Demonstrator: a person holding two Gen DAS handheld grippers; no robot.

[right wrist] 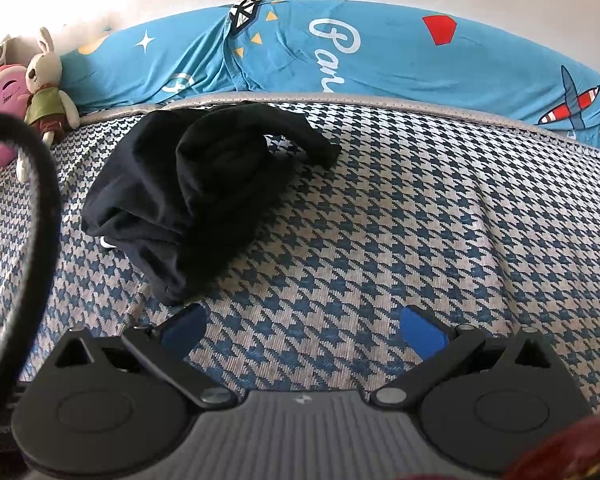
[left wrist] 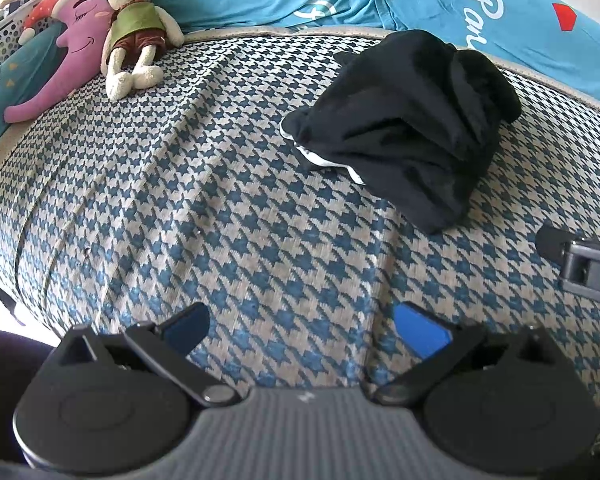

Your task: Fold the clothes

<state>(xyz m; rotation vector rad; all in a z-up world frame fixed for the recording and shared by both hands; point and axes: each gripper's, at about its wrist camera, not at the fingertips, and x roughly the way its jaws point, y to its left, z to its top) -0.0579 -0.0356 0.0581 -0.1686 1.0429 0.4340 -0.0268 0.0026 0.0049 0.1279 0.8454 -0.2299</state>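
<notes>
**Black garment waits on the bed, both claws empty**

We look over a bed (left wrist: 220, 208) with a blue houndstooth cover, a turquoise quilt (right wrist: 380, 56) along its far edge. Our left claw (left wrist: 300, 330) and right claw (right wrist: 302, 330) both hover with blades spread, holding nothing. The black garment (left wrist: 412, 128) lies crumpled in the upper right of the left view and upper left of the right view (right wrist: 192, 192), its nearest corner closer to the right claw. A white trim peeks from beneath.

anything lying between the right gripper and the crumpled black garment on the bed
Nothing: in the right wrist view only bare blue-and-cream houndstooth bedcover separates the open right gripper from the crumpled black garment.
</notes>
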